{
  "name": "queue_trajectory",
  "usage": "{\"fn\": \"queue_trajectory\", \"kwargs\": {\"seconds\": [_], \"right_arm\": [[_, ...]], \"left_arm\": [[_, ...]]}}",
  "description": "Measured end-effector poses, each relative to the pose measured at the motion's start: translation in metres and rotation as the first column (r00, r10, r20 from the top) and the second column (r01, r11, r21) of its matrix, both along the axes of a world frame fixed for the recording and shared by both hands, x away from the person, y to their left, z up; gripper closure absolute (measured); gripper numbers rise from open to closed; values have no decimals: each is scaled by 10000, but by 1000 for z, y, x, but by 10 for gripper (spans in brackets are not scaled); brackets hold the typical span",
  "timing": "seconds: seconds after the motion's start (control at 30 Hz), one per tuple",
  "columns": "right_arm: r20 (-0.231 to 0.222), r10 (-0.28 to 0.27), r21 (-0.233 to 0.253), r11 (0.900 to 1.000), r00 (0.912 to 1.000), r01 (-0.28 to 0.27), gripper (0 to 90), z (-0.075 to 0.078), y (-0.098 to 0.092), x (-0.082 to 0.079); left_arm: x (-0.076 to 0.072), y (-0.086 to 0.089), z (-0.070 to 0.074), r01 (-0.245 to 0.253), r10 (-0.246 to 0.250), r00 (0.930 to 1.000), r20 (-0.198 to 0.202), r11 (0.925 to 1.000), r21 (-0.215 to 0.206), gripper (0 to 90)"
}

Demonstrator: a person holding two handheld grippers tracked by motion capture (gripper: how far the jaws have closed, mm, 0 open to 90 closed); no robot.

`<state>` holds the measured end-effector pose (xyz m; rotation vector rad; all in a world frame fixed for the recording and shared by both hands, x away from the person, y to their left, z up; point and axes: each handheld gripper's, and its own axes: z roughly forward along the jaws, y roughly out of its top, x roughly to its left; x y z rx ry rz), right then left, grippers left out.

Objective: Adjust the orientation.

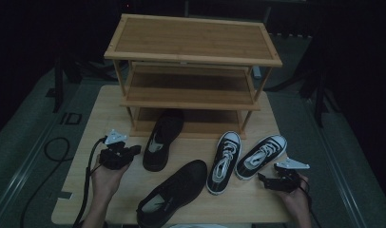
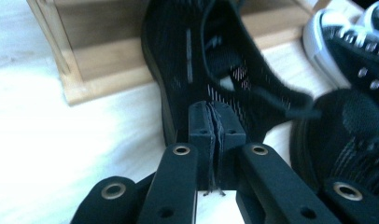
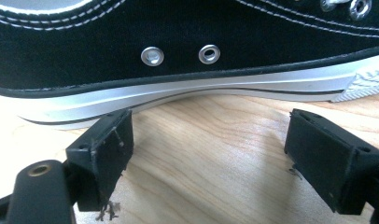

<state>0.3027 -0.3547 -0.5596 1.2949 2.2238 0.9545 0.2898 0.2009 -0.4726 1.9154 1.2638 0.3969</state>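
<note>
Two black mesh shoes lie on the table: one (image 1: pixel 162 140) has its toe under the rack's bottom shelf, the other (image 1: pixel 174 192) is near the front edge. To their right sit two black-and-white canvas sneakers (image 1: pixel 224 161) (image 1: pixel 261 156). My left gripper (image 1: pixel 134 151) is just left of the farther mesh shoe; in the left gripper view it (image 2: pixel 216 128) is shut with its pads together on nothing, pointing at that shoe (image 2: pixel 201 60). My right gripper (image 1: pixel 265 179) is by the right sneaker's heel. It (image 3: pixel 211 135) is open, facing the sneaker's side (image 3: pixel 178 28) without touching it.
A three-shelf wooden shoe rack (image 1: pixel 191 40) stands at the back of the wooden table (image 1: pixel 101 114); its shelves are bare. The nearer mesh shoe (image 2: pixel 346 135) and a sneaker (image 2: pixel 351 51) lie right of my left gripper. Dark floor surrounds the table.
</note>
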Motion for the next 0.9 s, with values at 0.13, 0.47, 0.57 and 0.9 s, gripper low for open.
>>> {"fn": "queue_trajectory", "kwargs": {"seconds": [0.13,0.47,0.57,0.9], "right_arm": [[-1,-3,-1,10000,10000,3,154,0,0,0],[-9,-2,-12,10000,10000,2,153,0,0,0],[-9,-1,-11,10000,10000,1,153,0,0,0],[-6,-2,-13,10000,10000,2,153,0,0,0]], "left_arm": [[-6,0,-10,-1,3,9999,-157,9999,137,877],[-17,-5,-30,54,-31,9979,-643,9994,356,898],[-18,-8,-36,-24,67,9969,-783,9985,553,900],[-20,-17,-47,182,-94,9946,-1034,9963,845,900]]}}
